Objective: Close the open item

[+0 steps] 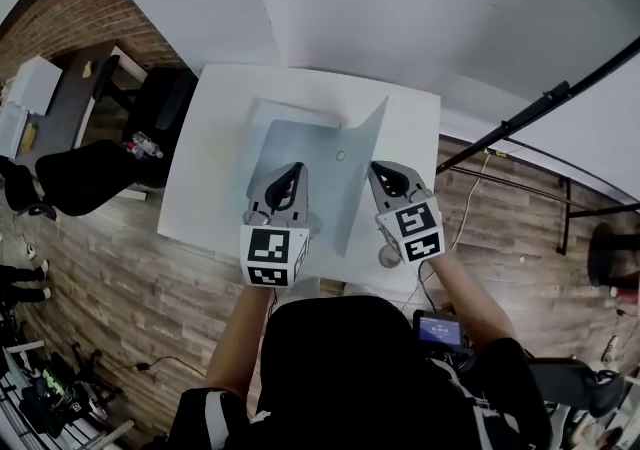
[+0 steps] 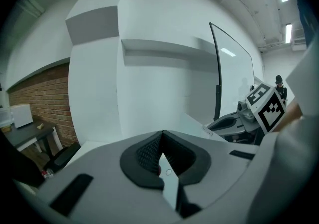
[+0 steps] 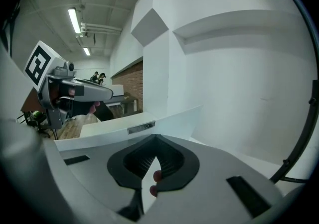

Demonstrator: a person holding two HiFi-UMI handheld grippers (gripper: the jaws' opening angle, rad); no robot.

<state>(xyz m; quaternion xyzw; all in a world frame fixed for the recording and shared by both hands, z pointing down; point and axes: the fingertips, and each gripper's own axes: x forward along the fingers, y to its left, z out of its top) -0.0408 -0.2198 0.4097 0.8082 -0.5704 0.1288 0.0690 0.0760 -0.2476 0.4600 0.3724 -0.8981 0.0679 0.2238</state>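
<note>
A thin grey-blue item [image 1: 318, 193] like a folder or slim case lies open on the white table [image 1: 215, 148]. One leaf [image 1: 366, 133] stands raised along its right side. My left gripper [image 1: 296, 169] hovers over the flat part with jaws shut and nothing between them; in the left gripper view [image 2: 162, 132] the pads meet at the tip. My right gripper [image 1: 376, 169] is shut too, just at the foot of the raised leaf. In the right gripper view [image 3: 156, 137] the leaf's pale edge [image 3: 167, 120] lies right beyond the tips; contact cannot be told.
A black office chair [image 1: 95, 173] and a side desk [image 1: 60, 88] stand left of the table. A black stand with a slanted pole [image 1: 545, 103] is at the right. White walls rise behind the table, wooden floor around it.
</note>
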